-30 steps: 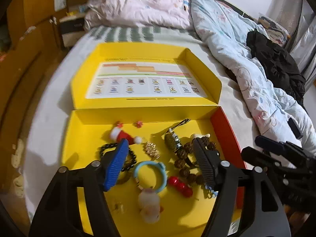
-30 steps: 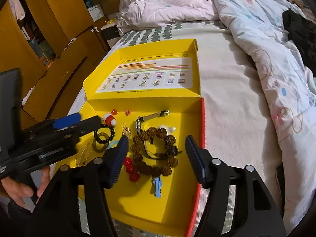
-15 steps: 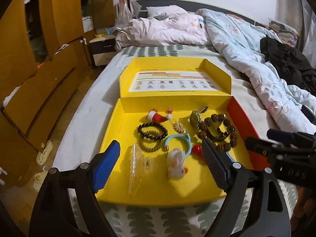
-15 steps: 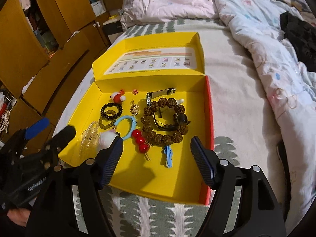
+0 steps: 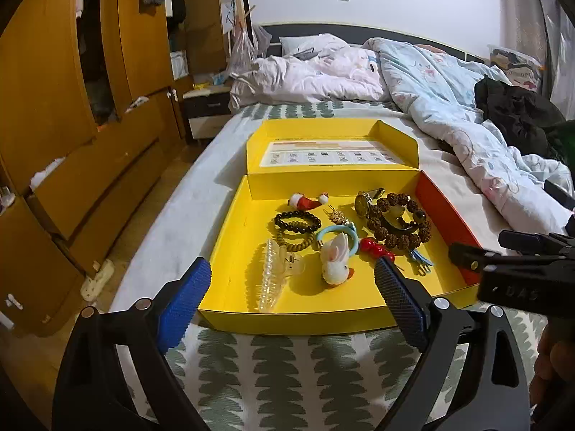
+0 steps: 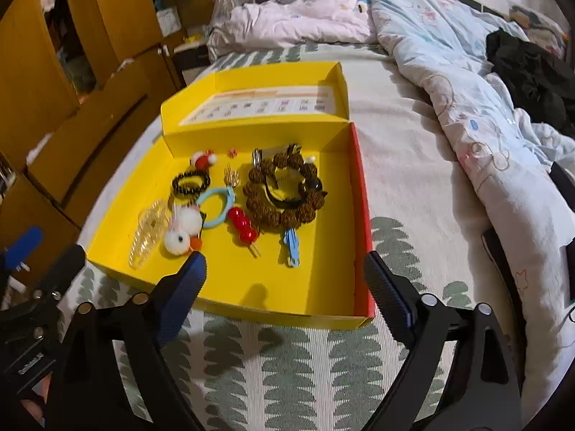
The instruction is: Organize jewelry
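Observation:
An open yellow box point(image 5: 230, 248) point(image 6: 323, 298) lies on the bed with jewelry spread inside. In it I see a brown bead bracelet point(image 5: 399, 240) point(image 6: 284, 215), a black bead bracelet point(image 5: 296, 221) point(image 6: 190, 183), a light blue ring with a white bunny point(image 5: 336, 260) point(image 6: 181, 230), red beads point(image 5: 373, 246) point(image 6: 242, 228), a clear clip point(image 5: 271, 280) point(image 6: 149, 231), a blue clip point(image 6: 291, 246) and a small Santa hat point(image 5: 305, 201). My left gripper point(image 5: 291, 301) and right gripper point(image 6: 284, 291) hang over the box's near edge, jaws opening wide, nothing between them.
The bed has a leaf-patterned sheet point(image 6: 287, 366). Crumpled quilts point(image 5: 449, 107) and black clothing point(image 5: 514, 115) lie to the right and at the back. Wooden wardrobes point(image 5: 72, 107) line the left side. The box lid point(image 5: 330, 151) stands open behind the tray.
Both grippers drew back from above the jewelry to the box's near edge, and their jaws spread wider. The left view tilted up, showing more of the room.

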A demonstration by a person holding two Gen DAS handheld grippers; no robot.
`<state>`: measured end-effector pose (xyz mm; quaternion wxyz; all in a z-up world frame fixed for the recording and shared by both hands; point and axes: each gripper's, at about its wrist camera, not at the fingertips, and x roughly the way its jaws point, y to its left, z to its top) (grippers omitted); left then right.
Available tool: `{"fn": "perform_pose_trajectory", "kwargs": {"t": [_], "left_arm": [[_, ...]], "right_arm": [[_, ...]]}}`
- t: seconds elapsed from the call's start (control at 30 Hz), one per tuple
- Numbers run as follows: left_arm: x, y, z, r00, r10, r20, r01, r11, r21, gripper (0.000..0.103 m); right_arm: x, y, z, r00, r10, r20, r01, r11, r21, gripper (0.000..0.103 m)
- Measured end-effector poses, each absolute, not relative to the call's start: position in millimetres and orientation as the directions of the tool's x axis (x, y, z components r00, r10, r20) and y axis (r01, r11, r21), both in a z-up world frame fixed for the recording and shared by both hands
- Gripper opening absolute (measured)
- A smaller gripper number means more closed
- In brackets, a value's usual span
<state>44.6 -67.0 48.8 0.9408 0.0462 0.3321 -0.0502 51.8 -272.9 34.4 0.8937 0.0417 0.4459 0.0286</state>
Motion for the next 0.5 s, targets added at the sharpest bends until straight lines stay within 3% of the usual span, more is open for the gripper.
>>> {"fn": "perform_pose_trajectory", "kwargs": {"t": [0.2, 0.5], "left_arm": [[35.8, -63.8, 55.4, 0.813, -0.026, -0.581, 0.103, 0.990, 0.099, 0.094], [30.3, -63.7, 54.2, 0.810, -0.013, -0.586, 0.103, 0.987, 0.120, 0.096]], "right_arm": [[50.1, -264.1, 32.5, 0.609, 0.090, -0.788, -0.045, 0.996, 0.079, 0.094], [49.1, -258.0, 28.0, 0.617, 0.077, -0.783, -0.074, 0.996, 0.040, 0.095]]}}
